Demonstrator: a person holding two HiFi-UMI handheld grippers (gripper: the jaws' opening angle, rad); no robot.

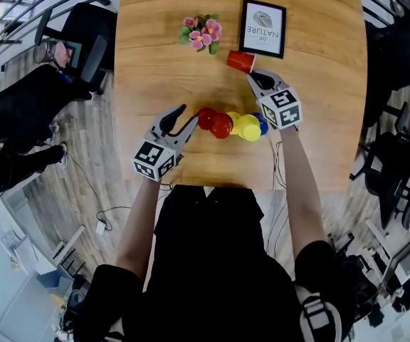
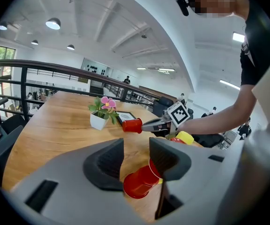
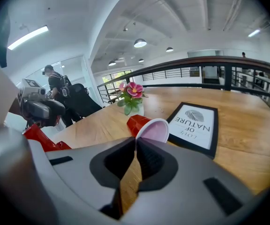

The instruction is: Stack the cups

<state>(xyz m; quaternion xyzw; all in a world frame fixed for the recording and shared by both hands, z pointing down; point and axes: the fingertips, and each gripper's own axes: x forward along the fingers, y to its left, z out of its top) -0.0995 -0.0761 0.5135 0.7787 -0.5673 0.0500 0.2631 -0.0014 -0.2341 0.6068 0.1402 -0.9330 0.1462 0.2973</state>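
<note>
Cups: one red cup (image 1: 240, 61), tipped on its side between the framed print (image 1: 263, 27) and the flower pot (image 1: 201, 33), has its rim pinched in the closed jaws of the right gripper (image 1: 251, 75). The others, red, yellow and blue, lie as a nested row of cups (image 1: 232, 125) mid-table (image 1: 148, 63). Left gripper (image 1: 184, 116) sits at the row's red end, jaws apart, clamping nothing.
</note>
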